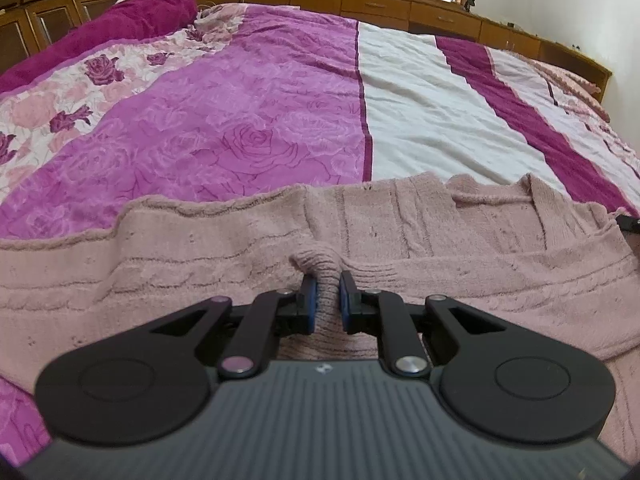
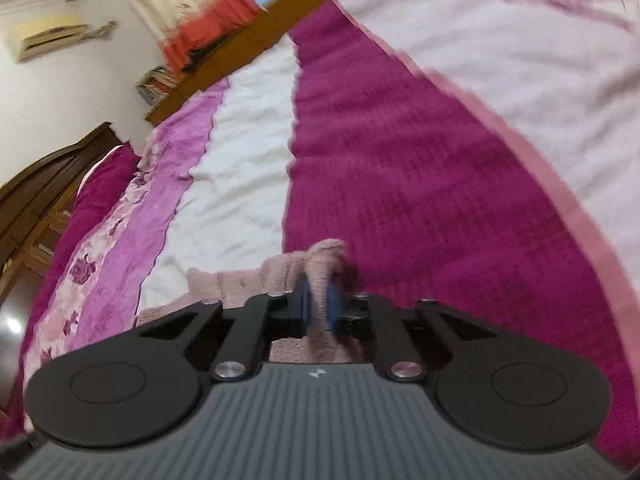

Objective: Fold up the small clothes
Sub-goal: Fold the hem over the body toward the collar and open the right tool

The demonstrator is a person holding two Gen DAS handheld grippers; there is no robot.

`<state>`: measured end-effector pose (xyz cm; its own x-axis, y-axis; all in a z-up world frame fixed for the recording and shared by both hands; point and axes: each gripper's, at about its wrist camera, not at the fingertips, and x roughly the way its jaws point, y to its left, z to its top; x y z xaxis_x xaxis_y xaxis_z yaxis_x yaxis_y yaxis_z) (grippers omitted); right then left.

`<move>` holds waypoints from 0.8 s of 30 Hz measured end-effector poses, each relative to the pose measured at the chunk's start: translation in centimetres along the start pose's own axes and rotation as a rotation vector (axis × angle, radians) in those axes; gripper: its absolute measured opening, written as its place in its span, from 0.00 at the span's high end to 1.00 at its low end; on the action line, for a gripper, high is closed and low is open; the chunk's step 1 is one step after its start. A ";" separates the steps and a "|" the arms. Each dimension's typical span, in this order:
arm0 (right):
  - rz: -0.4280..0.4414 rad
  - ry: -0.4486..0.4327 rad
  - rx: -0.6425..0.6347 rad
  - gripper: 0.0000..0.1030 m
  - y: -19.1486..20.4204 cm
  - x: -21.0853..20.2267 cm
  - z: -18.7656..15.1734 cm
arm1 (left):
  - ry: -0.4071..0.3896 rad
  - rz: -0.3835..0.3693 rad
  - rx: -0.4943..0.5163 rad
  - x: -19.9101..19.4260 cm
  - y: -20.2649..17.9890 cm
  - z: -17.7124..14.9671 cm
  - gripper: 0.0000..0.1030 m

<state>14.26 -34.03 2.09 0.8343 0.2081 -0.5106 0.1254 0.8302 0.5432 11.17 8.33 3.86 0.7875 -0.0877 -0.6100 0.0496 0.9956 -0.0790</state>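
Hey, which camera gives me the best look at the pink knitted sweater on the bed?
The left wrist view. There the pink knitted sweater spreads across the frame, sharp, with the left tool pinching a fold of it. The right wrist view is blurred and shows only a small bunch of it clamped in the right tool.

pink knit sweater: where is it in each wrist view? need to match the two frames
Left wrist: the pink knit sweater spreads across the lower middle, edge to edge; a fold is pinched in the left tongs.
Right wrist: only a bunched piece at lower centre, pinched in the right tongs, with more trailing left.
Shared landmark: the white stripe of the bedspread beside the dark magenta band.
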 end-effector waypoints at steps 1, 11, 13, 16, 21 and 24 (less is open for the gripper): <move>0.000 -0.038 -0.030 0.92 0.5 -0.7 -0.1 | -0.017 -0.005 -0.005 -0.3 0.0 0.1 0.86; -0.205 -0.069 -0.138 0.92 1.0 0.7 -0.9 | 0.043 0.062 -0.015 0.8 0.2 0.2 0.61; -0.214 -0.055 -0.110 0.91 0.5 1.1 -1.2 | 0.041 0.067 -0.050 0.3 1.2 0.0 0.52; -0.219 -0.049 -0.092 0.91 0.4 0.9 -1.0 | 0.036 0.062 -0.078 -0.7 2.5 0.2 0.51; -0.218 -0.043 -0.108 0.81 1.1 -1.2 -0.6 | 0.011 0.040 -0.089 -2.4 3.0 0.6 0.51; -0.200 -0.022 -0.124 0.61 1.5 -3.3 -1.0 | 0.023 -0.016 -0.111 -2.7 2.9 0.5 0.51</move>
<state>11.18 -32.98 3.90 0.8114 0.0230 -0.5841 0.2234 0.9112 0.3462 9.49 11.48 5.69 0.7726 -0.1051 -0.6261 -0.0075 0.9846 -0.1744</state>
